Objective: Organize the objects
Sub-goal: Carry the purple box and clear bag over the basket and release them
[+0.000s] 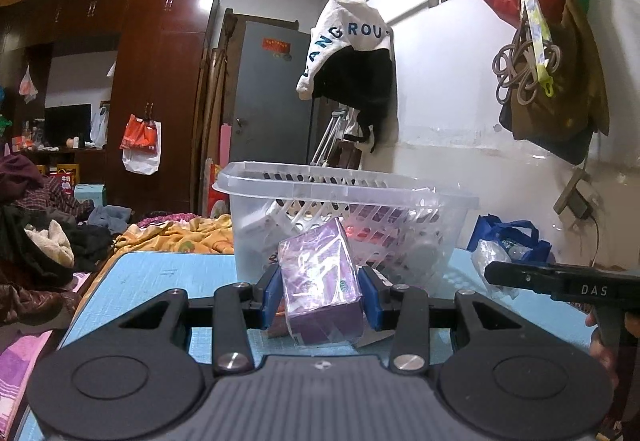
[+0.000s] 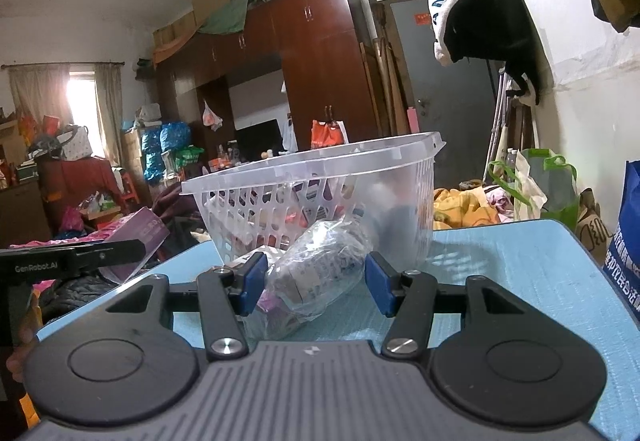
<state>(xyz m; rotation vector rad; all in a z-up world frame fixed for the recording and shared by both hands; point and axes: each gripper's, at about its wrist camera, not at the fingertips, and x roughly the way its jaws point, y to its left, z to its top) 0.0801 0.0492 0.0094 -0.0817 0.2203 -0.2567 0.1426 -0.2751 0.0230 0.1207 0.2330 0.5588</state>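
My left gripper (image 1: 320, 295) is shut on a purple plastic-wrapped box (image 1: 320, 281), tilted and held just above the blue table (image 1: 160, 281) in front of a clear plastic basket (image 1: 348, 185). The box also shows at the left of the right wrist view (image 2: 140, 237). My right gripper (image 2: 314, 283) is open around a clear-wrapped packet (image 2: 316, 269) that lies on the table (image 2: 520, 273) before the basket (image 2: 312, 169). Its blue pads (image 2: 378, 281) stand a little apart from the packet. The basket holds several packaged items.
A blue bag (image 2: 628, 237) stands at the table's right edge, and it also shows in the left wrist view (image 1: 508, 237). A cluttered bed (image 1: 52, 233) lies left of the table. A white and black garment (image 1: 352, 57) hangs on the wall behind the basket.
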